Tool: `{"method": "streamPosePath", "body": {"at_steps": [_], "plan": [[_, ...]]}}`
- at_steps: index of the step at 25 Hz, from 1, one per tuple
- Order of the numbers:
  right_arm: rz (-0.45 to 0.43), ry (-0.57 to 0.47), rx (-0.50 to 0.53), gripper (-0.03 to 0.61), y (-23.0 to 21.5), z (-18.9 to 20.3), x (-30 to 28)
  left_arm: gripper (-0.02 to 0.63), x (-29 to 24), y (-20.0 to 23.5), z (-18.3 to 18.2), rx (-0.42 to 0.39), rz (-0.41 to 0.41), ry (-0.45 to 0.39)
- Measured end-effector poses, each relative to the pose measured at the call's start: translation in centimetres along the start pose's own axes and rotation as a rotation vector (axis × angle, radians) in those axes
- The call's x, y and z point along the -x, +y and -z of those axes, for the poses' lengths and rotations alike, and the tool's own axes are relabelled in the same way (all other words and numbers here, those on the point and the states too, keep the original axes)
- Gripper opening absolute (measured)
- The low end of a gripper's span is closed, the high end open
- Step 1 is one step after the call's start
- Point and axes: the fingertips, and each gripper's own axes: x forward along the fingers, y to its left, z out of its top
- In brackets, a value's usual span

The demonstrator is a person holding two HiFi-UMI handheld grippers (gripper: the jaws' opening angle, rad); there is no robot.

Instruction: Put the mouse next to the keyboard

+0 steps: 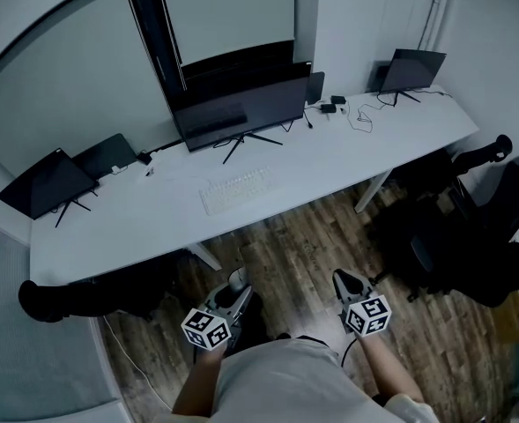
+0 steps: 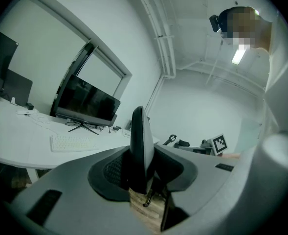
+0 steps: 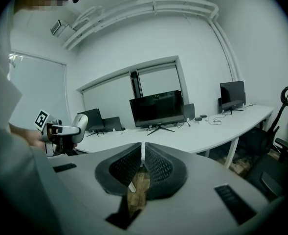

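Note:
A white keyboard [image 1: 237, 189] [image 2: 70, 142] lies on the long white desk [image 1: 153, 223], in front of the big monitor [image 1: 237, 108]. My left gripper [image 1: 235, 285] [image 2: 143, 153] hangs low over the wooden floor, short of the desk, shut on the mouse [image 2: 142, 148]. The mouse stands on edge between the pads. In the right gripper view it looks grey [image 3: 80, 123], poking out of the left gripper [image 3: 60, 129]. My right gripper [image 1: 347, 282] [image 3: 143, 156] hangs beside it, shut, with nothing between its jaws.
Small dark screens stand at the desk's left end [image 1: 46, 183] and far right [image 1: 411, 69], with cables [image 1: 360, 117] between. Black office chairs [image 1: 470, 236] crowd the floor on the right. A dark chair [image 1: 74, 298] sits under the desk's left part.

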Motion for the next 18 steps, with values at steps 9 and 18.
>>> {"method": "streamPosePath", "body": {"at_steps": [9,18], "plan": [[0.035,0.012,-0.004,0.041,-1.4,-1.3,-3.9,0.147,-3.2,3.5,-1.8,-0.011,0.034,0.022],[0.064,0.044,-0.015,0.041,-1.9,-2.2,-9.4,0.147,-6.2,8.9,-3.5,-0.014,0.066,0.065]]}}
